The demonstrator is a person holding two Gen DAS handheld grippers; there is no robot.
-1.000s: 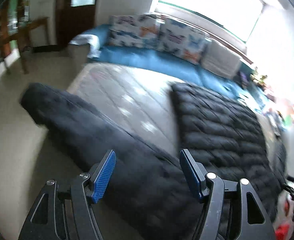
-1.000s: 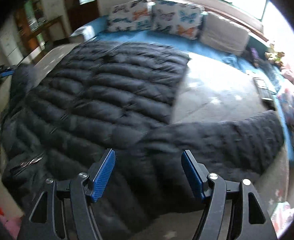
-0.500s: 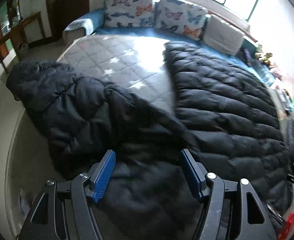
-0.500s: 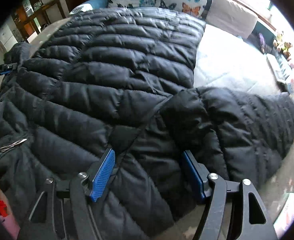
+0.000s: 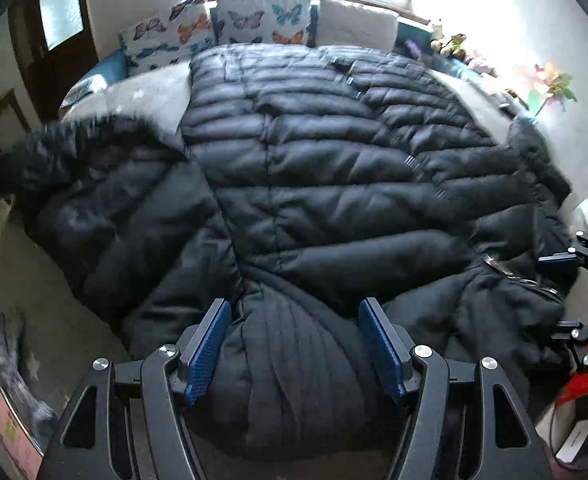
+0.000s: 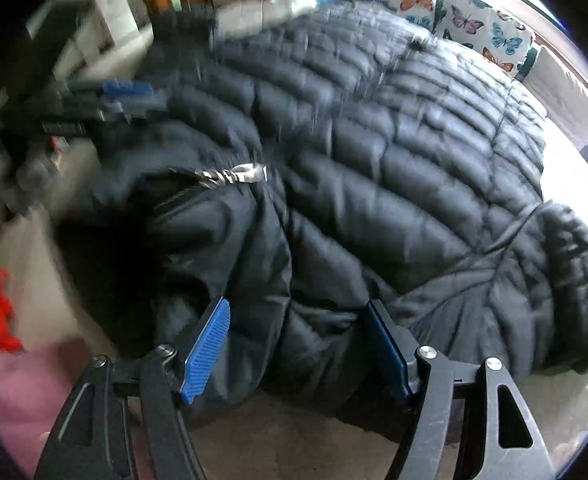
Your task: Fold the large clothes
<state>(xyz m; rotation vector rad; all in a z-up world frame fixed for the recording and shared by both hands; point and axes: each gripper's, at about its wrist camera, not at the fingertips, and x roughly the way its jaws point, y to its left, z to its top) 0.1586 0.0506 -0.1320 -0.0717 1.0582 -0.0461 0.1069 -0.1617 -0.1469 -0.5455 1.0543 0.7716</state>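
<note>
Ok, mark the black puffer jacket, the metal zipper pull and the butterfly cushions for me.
black puffer jacket (image 5: 334, 184), left wrist view, middle of the quilted back panel.
metal zipper pull (image 6: 246, 173), right wrist view, the shiny pull near the collar.
butterfly cushions (image 5: 262, 20), left wrist view, face of the middle cushion.

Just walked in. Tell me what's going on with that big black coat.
A person with a handheld gripper in each hand is folding a black puffer jacket spread flat on a grey surface. The left gripper and right gripper are both open, each straddling a bunched part of the jacket's near edge. Neither has clamped yet, and both sleeves lie spread outward.
</note>
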